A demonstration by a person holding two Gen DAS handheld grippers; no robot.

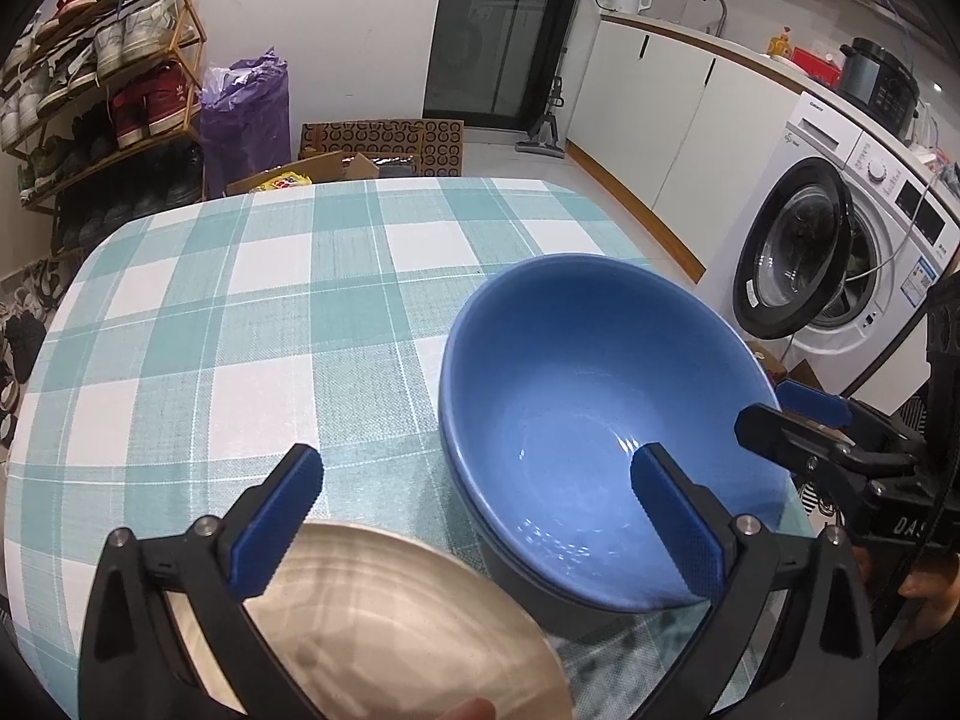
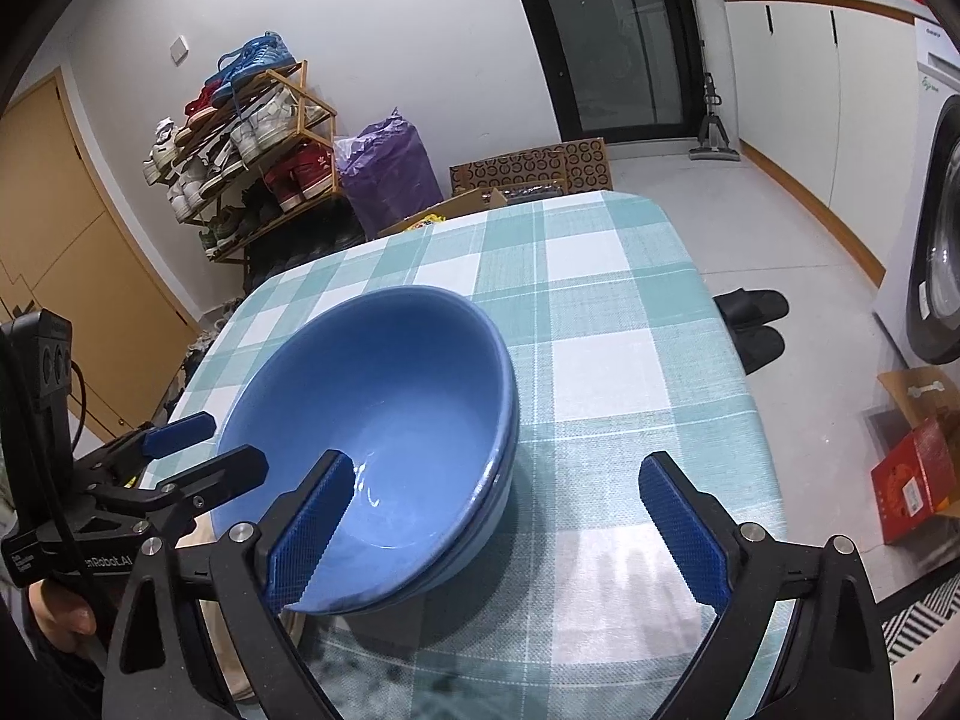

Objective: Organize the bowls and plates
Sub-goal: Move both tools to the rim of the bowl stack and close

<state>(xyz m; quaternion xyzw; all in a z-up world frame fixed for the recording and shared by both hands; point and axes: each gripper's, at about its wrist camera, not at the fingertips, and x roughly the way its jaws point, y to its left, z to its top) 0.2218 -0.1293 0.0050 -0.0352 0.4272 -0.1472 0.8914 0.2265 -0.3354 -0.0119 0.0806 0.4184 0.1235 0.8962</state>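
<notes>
A blue bowl (image 1: pixel 594 420) stands nested in another blue bowl on the checked table (image 1: pixel 270 312); it also shows in the right wrist view (image 2: pixel 384 420). A beige plate (image 1: pixel 384 618) lies at the near edge, under my left gripper (image 1: pixel 474 516), which is open, its right finger over the bowl's near rim. My right gripper (image 2: pixel 501 531) is open and empty, its left finger over the bowl's rim. Each gripper shows in the other's view, the right (image 1: pixel 792 414) and the left (image 2: pixel 198 450).
A washing machine (image 1: pixel 840 252) with its door open stands right of the table. A shoe rack (image 1: pixel 102 90), a purple bag (image 1: pixel 246 114) and cardboard boxes (image 1: pixel 384 147) stand beyond the far edge. Black slippers (image 2: pixel 753 324) lie on the floor.
</notes>
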